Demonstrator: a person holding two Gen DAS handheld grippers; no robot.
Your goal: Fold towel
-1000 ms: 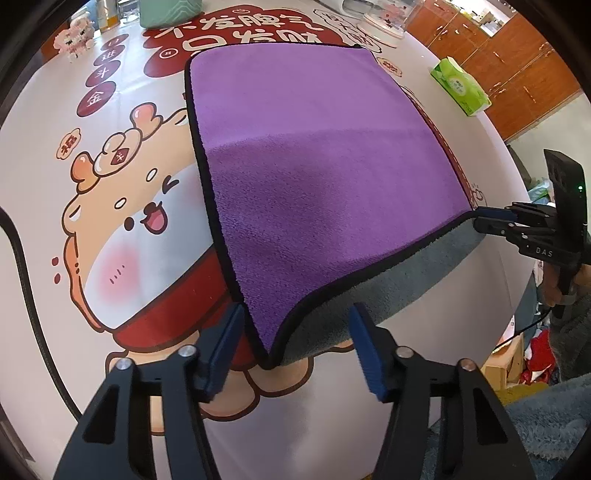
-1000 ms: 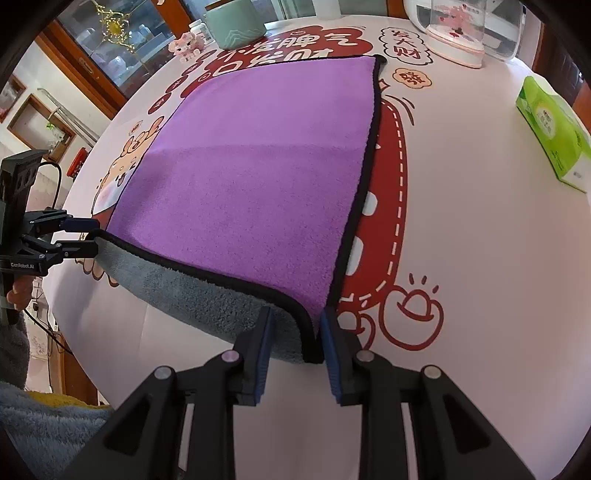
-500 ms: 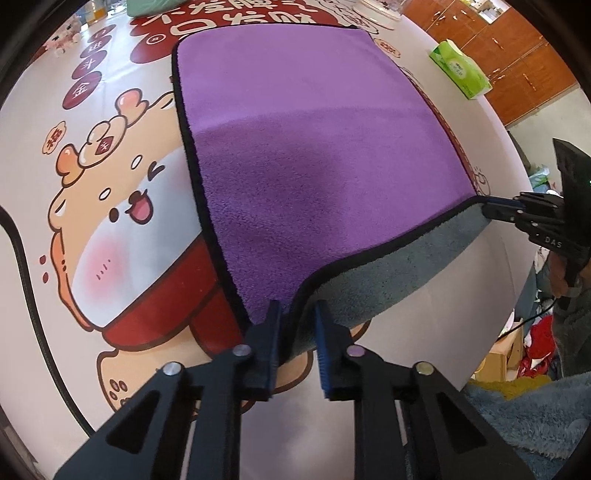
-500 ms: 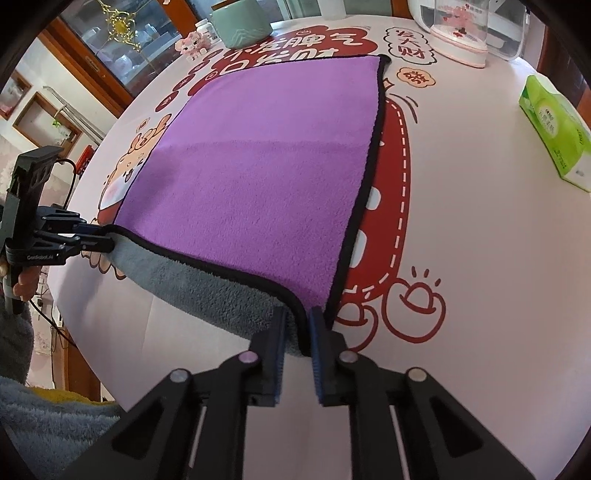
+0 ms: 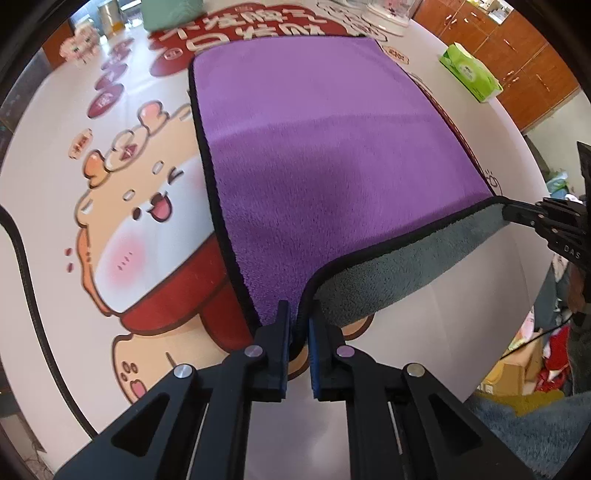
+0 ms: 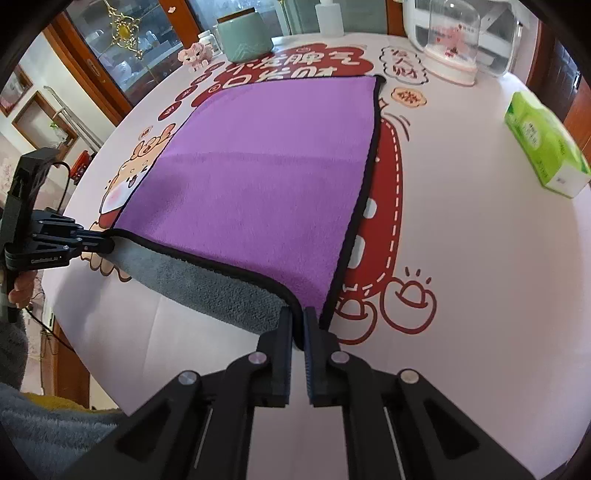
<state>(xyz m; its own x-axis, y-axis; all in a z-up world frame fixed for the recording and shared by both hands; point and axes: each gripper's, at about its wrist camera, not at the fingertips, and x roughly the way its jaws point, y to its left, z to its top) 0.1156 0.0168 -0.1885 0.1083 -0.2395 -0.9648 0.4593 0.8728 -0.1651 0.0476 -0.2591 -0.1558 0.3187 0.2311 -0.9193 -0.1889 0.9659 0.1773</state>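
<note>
At the bottom centre of each wrist view, my left gripper [image 5: 298,325] and right gripper [image 6: 298,325] each pinch a near corner of the purple towel [image 5: 332,155]. A second ago the left was wide apart. The near hem now hangs lifted off the table [image 6: 461,240], grey underside showing.

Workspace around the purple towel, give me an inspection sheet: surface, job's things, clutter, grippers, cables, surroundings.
Surface: round table with cartoon-print cover.
Job's things: purple towel, grey underside, far part flat, near edge lifted.
Clutter: green tissue pack, green jar, clear dome ornament, pink figurine.
Grippers: left gripper and right gripper each shut on a near corner.
Cables: black cable on the table's left.
Surroundings: wooden cabinets.
</note>
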